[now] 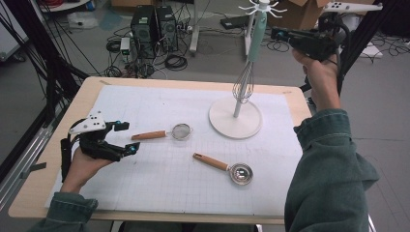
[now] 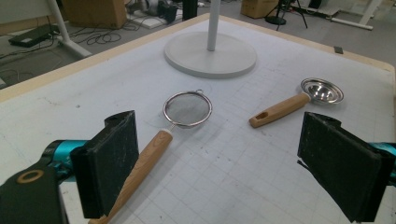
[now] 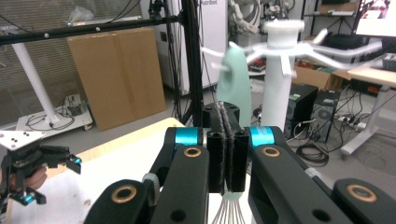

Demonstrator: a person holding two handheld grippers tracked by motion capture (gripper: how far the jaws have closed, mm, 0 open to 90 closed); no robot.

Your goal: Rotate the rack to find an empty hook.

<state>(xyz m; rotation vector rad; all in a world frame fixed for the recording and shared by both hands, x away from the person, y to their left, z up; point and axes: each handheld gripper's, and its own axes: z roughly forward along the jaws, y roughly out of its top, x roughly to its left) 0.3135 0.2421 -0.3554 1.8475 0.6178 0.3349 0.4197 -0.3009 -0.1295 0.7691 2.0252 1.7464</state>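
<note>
1. The white utensil stand with a round base and radiating hooks [image 1: 235, 117] serves as the landmark; it sits at the far right of the white gridded mat [image 1: 145, 188] so that its hooks can take the utensils by their handles.

2. The whisk with a mint-green handle and steel wires [image 1: 250, 67] hangs from a hook at the stand's top, wires down beside the pole and clear of the base.

3. The right gripper [image 1: 279, 34] is held high, just right of the stand's top. In the right gripper view its jaws are pressed together with nothing between them, the whisk handle a little way beyond; this reads as a hang completed.

4. The small mesh strainer with a wooden handle [image 2: 187, 109] lies flat to the left of the stand's base, handle pointing away from it.

5. The left gripper [image 1: 126, 137] rests low on the mat, farther left of the stand, jaws spread wide with nothing between them. It lines up with the strainer's handle end, probably the next pick.

6. The steel measuring spoon with a wooden handle [image 1: 227, 166] lies in front of the stand's base, nearer the person, untouched.
</note>
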